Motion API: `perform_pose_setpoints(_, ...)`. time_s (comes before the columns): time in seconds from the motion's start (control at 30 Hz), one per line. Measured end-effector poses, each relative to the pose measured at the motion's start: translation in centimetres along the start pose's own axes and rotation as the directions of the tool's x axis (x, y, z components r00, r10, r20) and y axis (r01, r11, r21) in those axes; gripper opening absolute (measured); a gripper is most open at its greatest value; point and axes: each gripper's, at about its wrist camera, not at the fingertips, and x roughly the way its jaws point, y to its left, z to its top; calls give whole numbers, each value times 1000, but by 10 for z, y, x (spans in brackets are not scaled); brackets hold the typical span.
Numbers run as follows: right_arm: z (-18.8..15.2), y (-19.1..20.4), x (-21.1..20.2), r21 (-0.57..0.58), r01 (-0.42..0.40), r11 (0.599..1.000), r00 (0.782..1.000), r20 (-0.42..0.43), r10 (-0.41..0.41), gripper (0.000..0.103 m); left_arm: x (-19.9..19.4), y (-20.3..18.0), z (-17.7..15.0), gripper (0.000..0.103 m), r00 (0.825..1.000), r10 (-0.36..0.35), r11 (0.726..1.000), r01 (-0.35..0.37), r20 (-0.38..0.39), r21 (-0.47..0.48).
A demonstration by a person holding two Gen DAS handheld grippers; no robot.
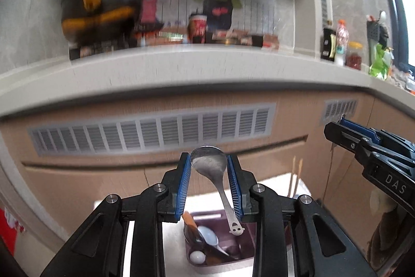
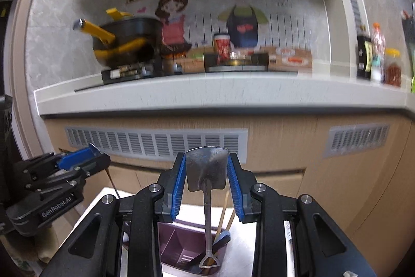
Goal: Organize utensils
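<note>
My left gripper [image 1: 208, 162] is shut on the bowl of a metal spoon [image 1: 210, 161], whose smiley-ended handle hangs down over a purple utensil holder [image 1: 225, 265]. The holder contains a pale blue spoon [image 1: 208, 235], a white ball-ended utensil [image 1: 197, 256] and dark utensils. My right gripper [image 2: 207, 165] is shut on the blade of a small metal shovel-shaped utensil [image 2: 207, 168], its handle pointing down into the same purple holder [image 2: 171, 238]. Wooden chopsticks [image 2: 224, 209] stand in the holder. The left gripper also shows in the right wrist view [image 2: 77, 159], the right gripper in the left wrist view [image 1: 337, 131].
The holder stands on a white surface [image 1: 140, 238] in front of a wood-coloured cabinet with vent grilles [image 1: 155, 131]. Above is a pale countertop [image 2: 207, 92] with a black pan with yellow handles [image 2: 124, 40], a red cup [image 2: 221, 44], and bottles and jars [image 2: 373, 56].
</note>
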Motion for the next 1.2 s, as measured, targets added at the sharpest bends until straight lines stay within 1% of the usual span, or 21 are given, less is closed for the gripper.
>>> perform_pose_setpoints(0.2,-29,-1,34,34,2,999,998,-64,0,29,39,2,-36,30,994,-28,999,24,-103,-41)
perform_pose_setpoints(0.27,-38,-1,44,39,-5,999,995,-96,9,30,48,1,-47,31,990,-37,998,30,-138,-49)
perform_pose_setpoints(0.3,-42,-2,48,44,-17,999,993,-117,22,31,53,2,-52,35,986,-47,997,37,-162,-65)
perform_pose_setpoints(0.33,-46,-4,51,53,-28,998,989,-142,35,34,55,3,-56,39,982,-59,996,46,-177,-76)
perform_pose_setpoints(0.4,-52,-7,49,65,-23,998,986,-164,33,58,51,4,-62,58,978,-80,994,63,-191,-95)
perform_pose_setpoints(0.43,-54,-9,44,67,-8,998,987,-159,18,62,46,4,-64,58,980,-78,994,62,-184,-94)
perform_pose_setpoints(0.53,-59,-10,21,43,22,999,989,-146,-15,64,18,3,-70,62,986,-62,994,48,-157,-94)
perform_pose_setpoints(0.57,-62,-10,11,30,33,999,989,-144,-29,68,7,2,-74,69,988,-52,995,37,-148,-98)
perform_pose_setpoints(0.6,-66,-10,0,18,46,999,989,-141,-43,76,-9,0,-80,77,991,-35,995,22,-131,-99)
perform_pose_setpoints(0.63,-71,-11,-11,11,57,998,989,-137,-55,81,-19,-3,-84,81,993,-16,996,5,-121,-94)
perform_pose_setpoints(0.67,-78,-12,-26,9,66,998,989,-132,-64,91,-33,-7,-90,83,994,10,997,-18,-107,-81)
perform_pose_setpoints(0.7,-85,-14,-38,10,69,998,990,-128,-68,93,-46,-11,-98,85,996,28,997,-34,-89,-66)
perform_pose_setpoints(0.77,-100,-16,-57,12,68,998,988,-136,-66,93,-65,-19,-111,87,996,49,998,-52,-68,-37)
perform_pose_setpoints(0.83,-114,-18,-72,29,70,997,985,-158,-64,93,-81,-27,-126,88,995,75,997,-76,-66,-11)
perform_pose_setpoints(0.87,-120,-18,-78,36,72,997,984,-166,-65,93,-91,-30,-134,91,994,88,996,-89,-70,-12)
perform_pose_setpoints(0.9,-129,-19,-85,45,78,996,982,-176,-69,93,-98,-32,-140,94,993,93,995,-95,-73,-20)
perform_pose_setpoints(0.93,-136,-20,-91,53,88,995,980,-184,-77,93,-106,-33,-147,95,993,95,995,-98,-74,-35)
perform_pose_setpoints(1.0,-152,-19,-104,52,121,991,976,-189,-109,93,-120,-35,-161,99,991,110,991,-115,-73,-74)
perform_pose_setpoints(1.1,-168,-16,-120,29,150,988,971,-195,-141,93,-137,-41,-182,103,989,118,985,-128,-94,-112)
perform_pose_setpoints(1.17,-175,-14,-130,14,163,987,968,-198,-157,93,-148,-45,-193,103,987,122,984,-134,-101,-118)
perform_pose_setpoints(1.2,-179,-14,-135,12,169,986,966,-198,-163,94,-153,-48,-198,103,985,137,982,-149,-101,-118)
